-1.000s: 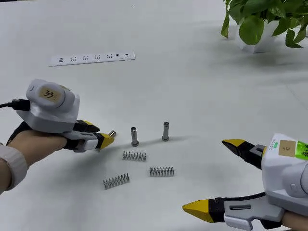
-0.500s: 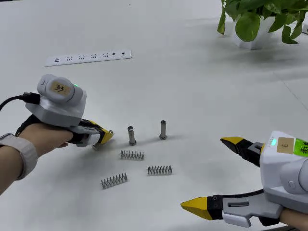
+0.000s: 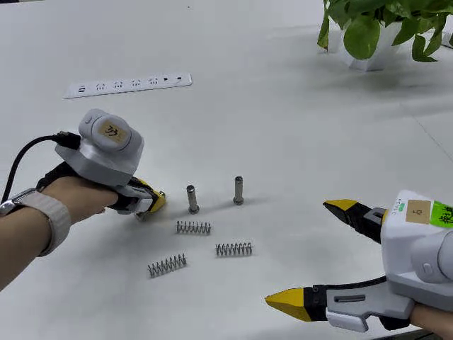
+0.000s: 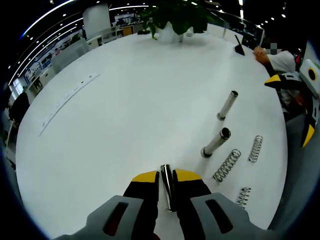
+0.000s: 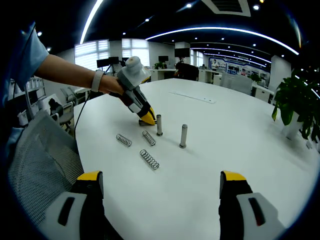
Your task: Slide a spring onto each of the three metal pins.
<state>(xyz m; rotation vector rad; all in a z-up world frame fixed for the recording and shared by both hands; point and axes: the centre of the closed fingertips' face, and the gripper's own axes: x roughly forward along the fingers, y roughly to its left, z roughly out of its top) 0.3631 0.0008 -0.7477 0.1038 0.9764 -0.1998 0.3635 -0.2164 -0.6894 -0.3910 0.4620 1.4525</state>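
1. Clamping its jaws on one metal pin [image 4: 166, 186], the left gripper [image 3: 154, 204] is sitting low over the white table [image 3: 283, 127].
2. A second pin [image 3: 192, 199] and a third pin [image 3: 238, 190] are standing upright just beside it.
3. Three springs [image 3: 194, 227] are lying loose on the table near those pins.
4. The right gripper [image 3: 311, 253] is hovering well apart, jaws spread wide and gripping nothing.

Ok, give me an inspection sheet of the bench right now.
Surface: white table, no spills seen.
Job's things: left pin and right pin upright; third pin between the jaws of the left gripper; three springs lying loose, none on a pin.
Clutter: power strip at the far side.
Grippers: left gripper shut on the third pin; right gripper open, apart from the parts.
Cables: black cable behind the left gripper.
Surroundings: potted plant at the far right.
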